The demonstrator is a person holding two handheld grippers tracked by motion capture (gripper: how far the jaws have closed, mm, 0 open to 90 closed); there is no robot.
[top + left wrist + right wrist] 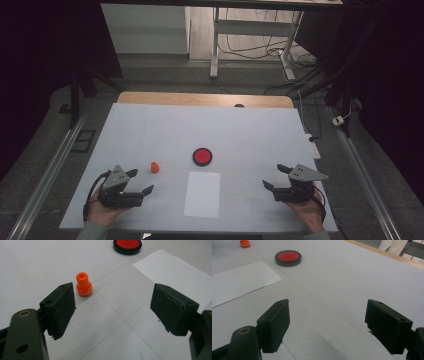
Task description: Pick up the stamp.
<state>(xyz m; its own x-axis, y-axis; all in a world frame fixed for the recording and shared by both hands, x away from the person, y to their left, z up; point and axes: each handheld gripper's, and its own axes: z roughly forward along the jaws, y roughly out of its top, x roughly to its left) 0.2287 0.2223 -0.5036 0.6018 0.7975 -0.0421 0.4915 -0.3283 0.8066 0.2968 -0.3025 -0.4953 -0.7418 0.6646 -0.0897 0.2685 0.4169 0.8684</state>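
A small orange stamp [155, 167] stands upright on the white table, just ahead of my left gripper [140, 182], which rests low at the front left with its jaws wide open and nothing between them. From the left gripper view the orange stamp [83, 285] sits just beyond the left jaw. A round red ink pad in a black case [202, 156] lies mid-table, with a white sheet of paper [202, 194] in front of it. My right gripper [276, 176] sits at the front right, open and empty, well apart from the paper.
The white table cover [150, 125] ends at a wooden strip [205, 99] along the far edge. Beyond it stand desk legs and cables on the floor. In the right gripper view the ink pad [288, 258] and paper [239, 281] lie far left.
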